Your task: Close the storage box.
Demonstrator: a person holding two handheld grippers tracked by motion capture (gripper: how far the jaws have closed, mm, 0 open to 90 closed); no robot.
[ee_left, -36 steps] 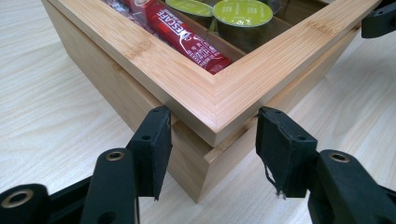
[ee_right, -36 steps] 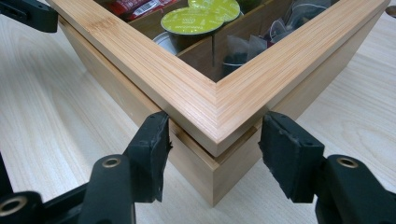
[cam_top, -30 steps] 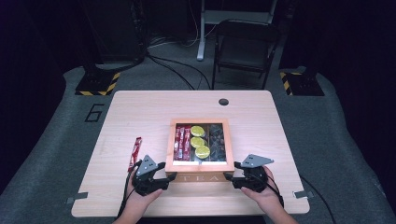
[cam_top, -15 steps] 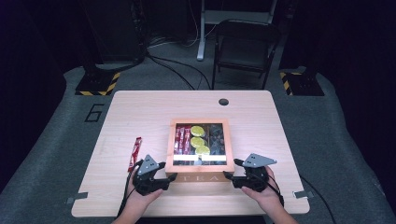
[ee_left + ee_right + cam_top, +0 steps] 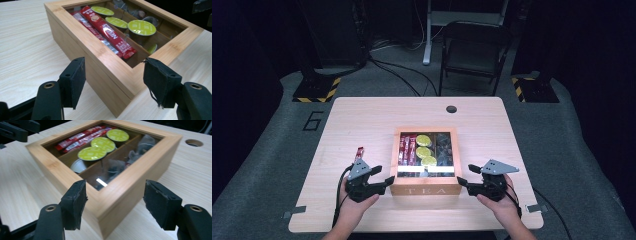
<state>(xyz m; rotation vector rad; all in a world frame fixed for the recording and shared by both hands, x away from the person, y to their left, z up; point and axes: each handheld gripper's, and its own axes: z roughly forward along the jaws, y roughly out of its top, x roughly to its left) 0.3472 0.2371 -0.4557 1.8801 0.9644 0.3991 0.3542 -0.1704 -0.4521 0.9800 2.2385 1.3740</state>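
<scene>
A wooden tea box (image 5: 424,190) with a glass lid lies shut on the table, with "TEA" on its front wall. Through the glass I see red sachets (image 5: 406,150), green-topped capsules (image 5: 423,150) and dark tea bags (image 5: 443,147). My left gripper (image 5: 386,175) stands open at the box's front left corner. In the left gripper view that corner of the box (image 5: 100,62) sits between the pads of my left gripper (image 5: 116,80), with gaps either side. My right gripper (image 5: 465,176) stands open at the front right corner. There the box (image 5: 120,195) lies between the separated pads of my right gripper (image 5: 116,202).
A loose red sachet (image 5: 359,151) lies on the table (image 5: 362,120) left of the box, just beyond my left gripper. A round cable hole (image 5: 451,108) is near the table's far edge. A folding chair (image 5: 472,55) stands behind the table.
The left gripper has shifted slightly at its corner. The box and the right gripper look unmoved.
</scene>
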